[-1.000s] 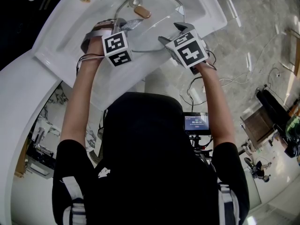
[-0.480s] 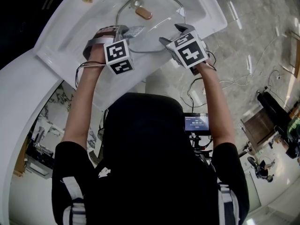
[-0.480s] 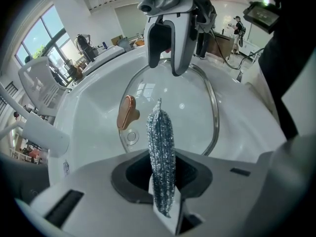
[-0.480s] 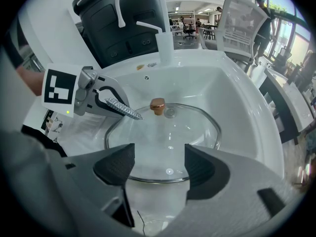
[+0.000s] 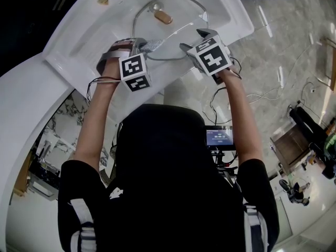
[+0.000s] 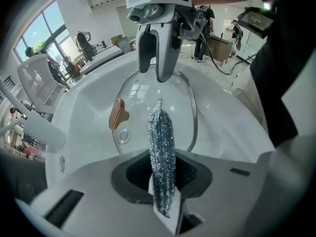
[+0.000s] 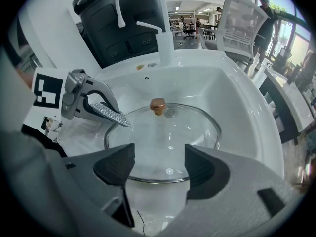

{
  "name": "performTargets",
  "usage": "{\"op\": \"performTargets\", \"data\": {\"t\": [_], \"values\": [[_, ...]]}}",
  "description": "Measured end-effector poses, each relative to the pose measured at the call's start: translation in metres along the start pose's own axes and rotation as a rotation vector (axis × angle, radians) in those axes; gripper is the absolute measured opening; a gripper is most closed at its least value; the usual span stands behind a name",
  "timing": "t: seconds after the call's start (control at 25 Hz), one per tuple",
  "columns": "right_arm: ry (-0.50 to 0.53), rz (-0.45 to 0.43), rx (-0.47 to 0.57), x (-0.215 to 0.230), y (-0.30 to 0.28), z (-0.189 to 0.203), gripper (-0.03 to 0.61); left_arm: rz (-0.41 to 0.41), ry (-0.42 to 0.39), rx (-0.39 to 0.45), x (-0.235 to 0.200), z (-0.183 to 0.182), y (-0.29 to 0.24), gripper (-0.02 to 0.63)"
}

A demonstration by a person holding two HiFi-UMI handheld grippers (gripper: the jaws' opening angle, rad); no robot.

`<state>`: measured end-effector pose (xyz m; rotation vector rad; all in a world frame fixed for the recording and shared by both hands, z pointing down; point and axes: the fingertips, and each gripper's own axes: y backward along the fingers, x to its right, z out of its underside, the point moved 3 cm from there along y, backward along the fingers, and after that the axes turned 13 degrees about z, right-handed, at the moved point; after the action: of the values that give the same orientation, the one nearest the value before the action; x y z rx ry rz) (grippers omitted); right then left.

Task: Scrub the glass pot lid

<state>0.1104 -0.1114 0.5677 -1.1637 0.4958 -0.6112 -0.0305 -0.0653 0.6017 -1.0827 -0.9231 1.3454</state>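
Gripping a scourer [image 6: 162, 152] between closed fingers, the left gripper [image 5: 140, 45] is positioned at the left rim of the lid [image 5: 176, 35]. The scourer tip projects over the glass, but contact cannot be confirmed. The lid lies knob-up in the white sink [image 5: 79, 46], with the copper knob [image 7: 158, 105] toward the far side of the basin. The right gripper [image 7: 158, 168] is positioned at the lid's right rim. Its fingers are open, and the near edge of the lid shows in the gap between them. No view shows whether either finger touches the rim.
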Motion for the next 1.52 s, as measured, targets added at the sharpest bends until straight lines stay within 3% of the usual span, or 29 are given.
{"op": "performTargets", "data": {"t": [0.32,0.72,0.8,0.88,1.16,1.52], "values": [[0.001,-0.002,-0.006,0.000,0.001,0.000,0.310,0.022,0.022,0.014,0.015,-0.004,0.007,0.073],[0.011,0.014,-0.012,0.000,-0.001,0.001,0.308,-0.025,0.106,0.083,0.021,-0.009,0.034,0.074],[0.019,0.015,-0.009,0.001,0.001,0.002,0.294,-0.048,0.134,0.086,0.021,-0.009,0.039,0.073],[0.010,0.012,0.002,0.001,0.003,0.001,0.238,-0.071,0.178,0.092,0.021,-0.006,0.044,0.074],[0.013,-0.006,0.062,-0.004,0.024,-0.005,0.211,-0.104,0.287,0.194,0.019,-0.012,0.067,0.074],[-0.010,0.027,0.178,-0.012,0.074,-0.028,0.152,-0.184,0.333,0.327,0.010,-0.022,0.116,0.074]]}}
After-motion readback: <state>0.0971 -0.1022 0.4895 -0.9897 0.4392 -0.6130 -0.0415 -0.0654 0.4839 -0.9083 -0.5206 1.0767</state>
